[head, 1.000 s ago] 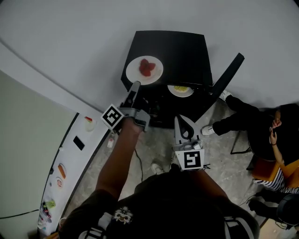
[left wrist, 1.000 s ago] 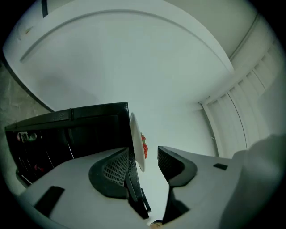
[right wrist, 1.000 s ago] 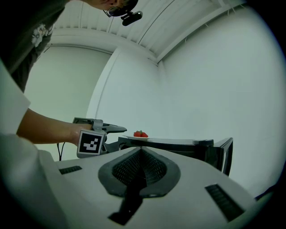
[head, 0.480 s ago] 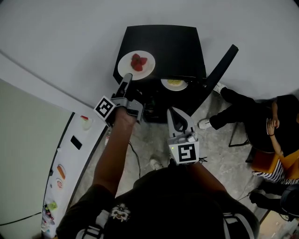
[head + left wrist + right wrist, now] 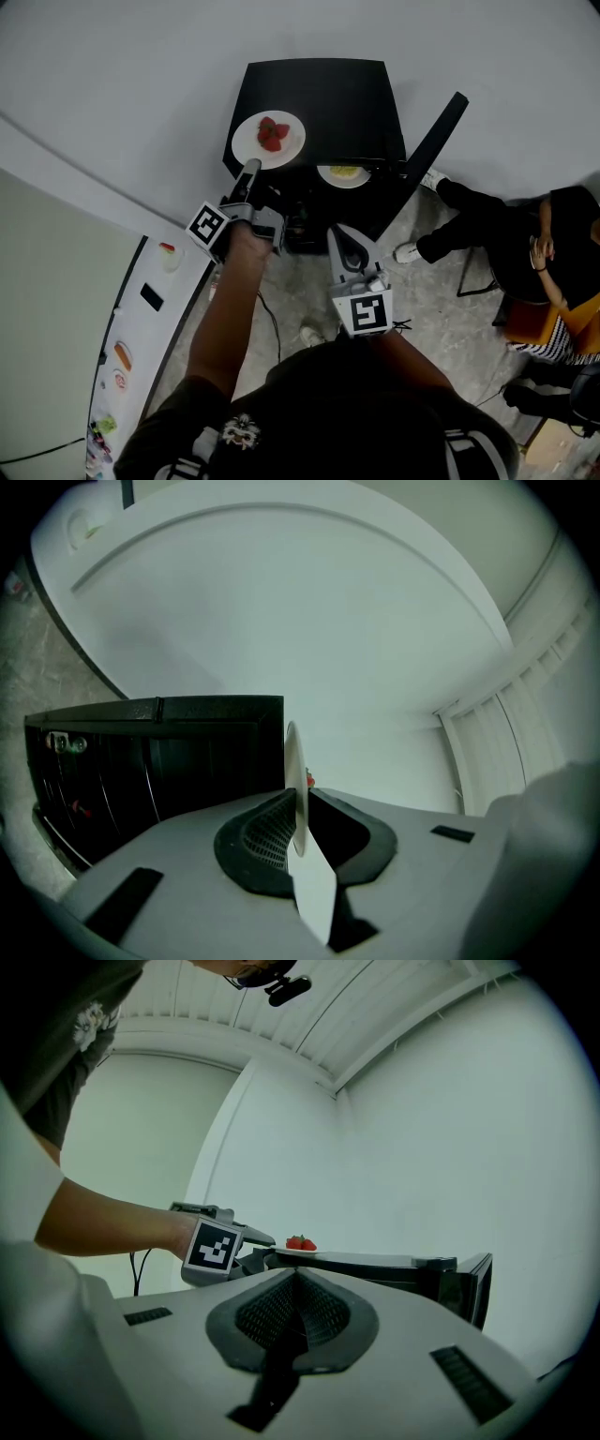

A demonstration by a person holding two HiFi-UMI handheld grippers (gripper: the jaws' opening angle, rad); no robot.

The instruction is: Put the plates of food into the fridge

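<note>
A white plate [image 5: 281, 148] with strawberries [image 5: 272, 133] lies on top of a small black fridge [image 5: 323, 98]. My left gripper [image 5: 249, 170] reaches its near rim. In the left gripper view the plate [image 5: 294, 771] stands edge-on between the pads of my left gripper [image 5: 298, 829], whose jaws have just been closing and now press on the rim. A second plate with yellow food [image 5: 344, 174] sits inside the fridge, whose door [image 5: 429, 155] is open. My right gripper [image 5: 340, 240] hangs shut and empty in front of the fridge. From the right gripper view [image 5: 293, 1286] the strawberries [image 5: 300, 1243] show beyond.
A person [image 5: 525, 246] sits on a chair at the right, legs stretched toward the fridge door. A tall white panel with magnets [image 5: 131, 323] runs along the left. A cable [image 5: 274, 323] lies on the stone floor near my feet.
The left gripper's jaws have closed on the strawberry plate's rim. The plate still lies on the fridge top. The right gripper has stayed put.
</note>
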